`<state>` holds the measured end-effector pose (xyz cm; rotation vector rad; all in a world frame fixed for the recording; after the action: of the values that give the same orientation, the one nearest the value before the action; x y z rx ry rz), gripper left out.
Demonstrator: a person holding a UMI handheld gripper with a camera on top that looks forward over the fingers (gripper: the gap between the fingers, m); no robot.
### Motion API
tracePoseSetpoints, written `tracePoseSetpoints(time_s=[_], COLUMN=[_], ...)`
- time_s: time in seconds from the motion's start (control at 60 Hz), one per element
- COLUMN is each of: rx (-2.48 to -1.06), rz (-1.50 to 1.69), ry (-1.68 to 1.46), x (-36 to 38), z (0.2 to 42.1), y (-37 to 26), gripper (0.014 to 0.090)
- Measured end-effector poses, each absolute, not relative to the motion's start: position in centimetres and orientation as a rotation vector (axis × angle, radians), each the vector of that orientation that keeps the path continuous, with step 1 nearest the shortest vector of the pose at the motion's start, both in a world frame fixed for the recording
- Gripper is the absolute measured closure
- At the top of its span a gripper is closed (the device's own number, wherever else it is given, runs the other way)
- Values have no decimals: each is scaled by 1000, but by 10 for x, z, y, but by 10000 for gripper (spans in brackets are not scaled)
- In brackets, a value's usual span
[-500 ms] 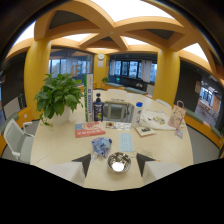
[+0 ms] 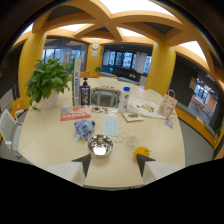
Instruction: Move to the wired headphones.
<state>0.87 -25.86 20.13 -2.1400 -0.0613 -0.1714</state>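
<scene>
Gripper view, looking along my tongs (image 2: 113,161) over a pale round table (image 2: 45,140). My two dark fingertips (image 2: 84,162) stand apart with nothing between them, held above the near edge of the table.

Items, near to far:
- Metal bowl (image 2: 100,145), just ahead of the gap between my fingers, a little toward the left one. Its shiny inside reflects light; I cannot tell whether anything lies in it.
- Small yellow object (image 2: 143,151), just beyond my right fingertip.
- Wired headphones (image 2: 128,138), a thin pale cable lying loose on the table, between the bowl and the yellow object and slightly farther on.
- Light blue flat packet (image 2: 110,126), just behind the bowl.
- Crumpled blue and white wrapper (image 2: 84,128), left of the packet.
- Red book (image 2: 75,113), lying flat, beyond the wrapper.
- Dark bottle (image 2: 84,92) and a tall green and white carton (image 2: 76,82), upright side by side.
- Clear box (image 2: 105,97), contents too small to tell.
- White bottle (image 2: 125,98), upright, right of the box.
- Paper bag with handles (image 2: 167,106), upright at the far right of the table.
- Potted plant (image 2: 47,82) in a white pot, far left.
</scene>
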Motion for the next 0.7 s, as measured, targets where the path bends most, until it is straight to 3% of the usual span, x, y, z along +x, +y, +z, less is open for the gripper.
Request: tracePoseSetpoints(time_s=[0.333,0.7], rx=[-2169,-2290], rz=[-216,-130], ry=[-42,-67], x=[98,136], z=[168,79], y=[-175,-73], gripper=[185,184])
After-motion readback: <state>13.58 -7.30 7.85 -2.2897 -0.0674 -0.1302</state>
